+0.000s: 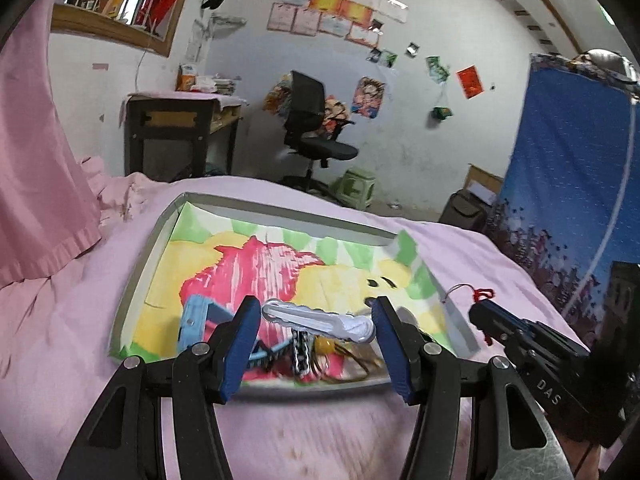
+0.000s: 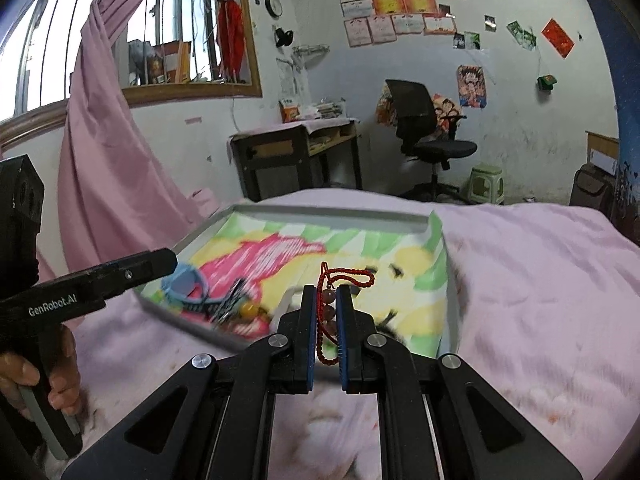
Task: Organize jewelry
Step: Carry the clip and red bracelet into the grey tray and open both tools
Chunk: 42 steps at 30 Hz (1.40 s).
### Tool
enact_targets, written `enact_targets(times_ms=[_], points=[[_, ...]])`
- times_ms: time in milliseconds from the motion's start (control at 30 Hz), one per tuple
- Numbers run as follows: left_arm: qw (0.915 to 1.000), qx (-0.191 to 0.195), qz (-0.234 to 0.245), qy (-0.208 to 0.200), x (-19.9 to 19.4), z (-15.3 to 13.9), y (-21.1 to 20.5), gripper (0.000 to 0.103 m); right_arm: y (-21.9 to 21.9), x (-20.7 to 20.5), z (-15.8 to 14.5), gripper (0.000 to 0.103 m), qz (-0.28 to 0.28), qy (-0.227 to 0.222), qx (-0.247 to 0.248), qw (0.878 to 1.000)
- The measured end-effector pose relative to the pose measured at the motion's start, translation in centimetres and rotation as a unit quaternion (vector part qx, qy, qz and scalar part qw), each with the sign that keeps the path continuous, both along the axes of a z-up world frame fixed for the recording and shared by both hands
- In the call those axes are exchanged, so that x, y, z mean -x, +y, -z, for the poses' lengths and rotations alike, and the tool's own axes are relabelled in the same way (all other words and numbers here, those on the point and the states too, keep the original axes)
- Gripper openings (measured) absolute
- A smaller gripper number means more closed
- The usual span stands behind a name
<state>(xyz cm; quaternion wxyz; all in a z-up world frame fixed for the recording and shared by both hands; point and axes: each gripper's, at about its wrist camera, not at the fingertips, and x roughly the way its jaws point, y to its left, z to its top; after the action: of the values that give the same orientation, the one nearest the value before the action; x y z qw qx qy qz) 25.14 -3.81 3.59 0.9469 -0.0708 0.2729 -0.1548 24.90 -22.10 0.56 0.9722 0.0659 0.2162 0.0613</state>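
Observation:
A shallow grey tray (image 1: 280,210) (image 2: 340,216) lined with a bright cartoon picture lies on the pink bed. My left gripper (image 1: 316,312) is shut on a silver hair clip (image 1: 320,320), held crosswise over the tray's near end. Below the clip, in the tray, lie a metal chain (image 1: 300,354), a blue wristband (image 1: 196,320) (image 2: 186,284) and a yellow bead (image 2: 248,309). My right gripper (image 2: 326,292) is shut on a red cord bracelet (image 2: 348,276) with round beads, above the tray's near right part. Each gripper shows in the other's view: right gripper (image 1: 480,312), left gripper (image 2: 168,260).
Pink bedsheet (image 2: 540,280) surrounds the tray. A pink curtain (image 1: 36,160) hangs at the left. Beyond the bed stand a dark desk (image 1: 176,132), a black office chair (image 1: 312,128) and a green stool (image 1: 356,188). A blue patterned cloth (image 1: 568,184) hangs at the right.

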Motion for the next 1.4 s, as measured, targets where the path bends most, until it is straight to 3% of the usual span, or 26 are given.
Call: enact_targets(times_ms=[300,567,1167,1233,1333,1400], points=[[0.9971,-0.052,-0.023,0.050,-3.6,1.7,-2.2,0.055,-0.8,-3.9,2.2,0.008,0.020,0.035,-0.001,0.999],[0.9914,-0.075,-0.037,0.101,-5.1,3.4,-2.9,0.055,-0.7,-5.3,4.3,0.008,0.021,0.078,-0.008,0.997],[0.9893,-0.093,-0.026,0.110,-4.8,3.6,-3.4,0.057,-0.6,-6.2,5.7,0.009,0.019,0.116,-0.013,0.993],[0.9902,-0.086,-0.024,0.108,-4.6,3.5,-3.3,0.061,-0.6,-6.1,5.6,0.015,0.023,0.115,-0.013,0.993],[0.9918,-0.075,-0.021,0.101,-4.1,3.1,-2.9,0.067,-0.8,-5.5,5.3,0.036,0.028,0.105,-0.015,0.994],[0.9923,-0.074,-0.028,0.095,-3.6,2.9,-2.5,0.075,-0.8,-5.1,5.0,0.036,0.029,0.099,-0.013,0.995]])
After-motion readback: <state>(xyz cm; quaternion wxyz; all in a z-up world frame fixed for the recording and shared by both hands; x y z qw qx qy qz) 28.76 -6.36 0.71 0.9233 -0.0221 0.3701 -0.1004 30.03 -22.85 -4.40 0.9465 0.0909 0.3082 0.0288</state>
